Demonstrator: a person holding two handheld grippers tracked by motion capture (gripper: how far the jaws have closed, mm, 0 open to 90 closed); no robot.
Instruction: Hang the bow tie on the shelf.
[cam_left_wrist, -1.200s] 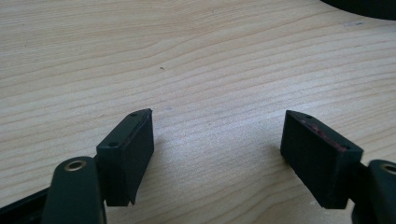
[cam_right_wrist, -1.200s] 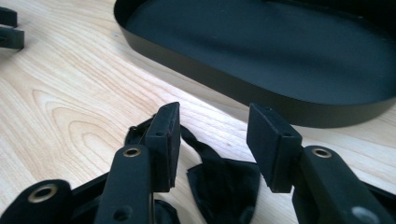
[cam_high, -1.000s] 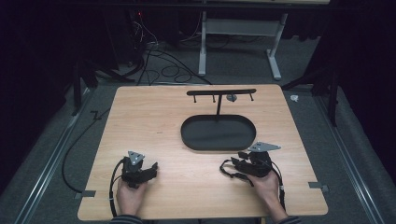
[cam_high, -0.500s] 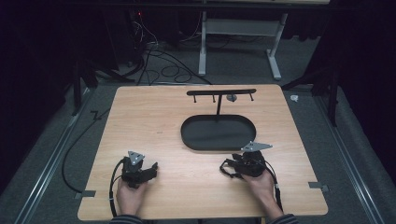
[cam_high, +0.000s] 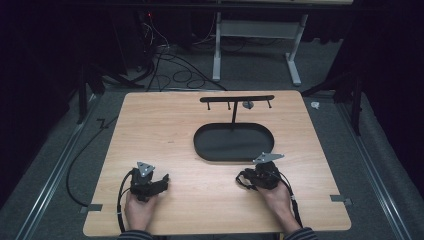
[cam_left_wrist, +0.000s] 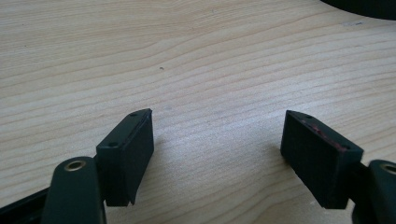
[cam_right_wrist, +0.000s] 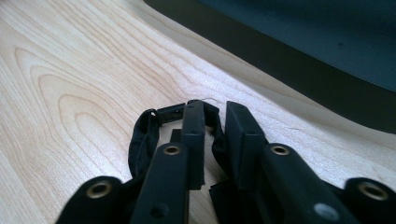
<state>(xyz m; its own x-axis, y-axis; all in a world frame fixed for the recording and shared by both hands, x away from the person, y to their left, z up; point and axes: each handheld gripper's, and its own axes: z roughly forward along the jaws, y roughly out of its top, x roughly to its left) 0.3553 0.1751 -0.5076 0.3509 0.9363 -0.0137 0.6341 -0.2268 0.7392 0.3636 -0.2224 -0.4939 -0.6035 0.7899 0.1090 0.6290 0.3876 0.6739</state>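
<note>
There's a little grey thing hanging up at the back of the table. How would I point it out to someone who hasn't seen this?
Start at the black oval tray in the middle of the wooden table. A thin post rises from its far side to a black crossbar with short pegs underneath. The small grey piece hangs right of the post; the other pegs are bare.

Black tray (cam_left_wrist: 364, 7): cut off by top edge in left gripper view; far side cut off in right gripper view. Small grey item (cam_high: 247, 104) on stand's crossbar (cam_high: 237, 98): too small to identify. Black strap (cam_right_wrist: 142, 140) at right tool (cam_right_wrist: 215, 116): lower end hidden behind jaws.
</note>
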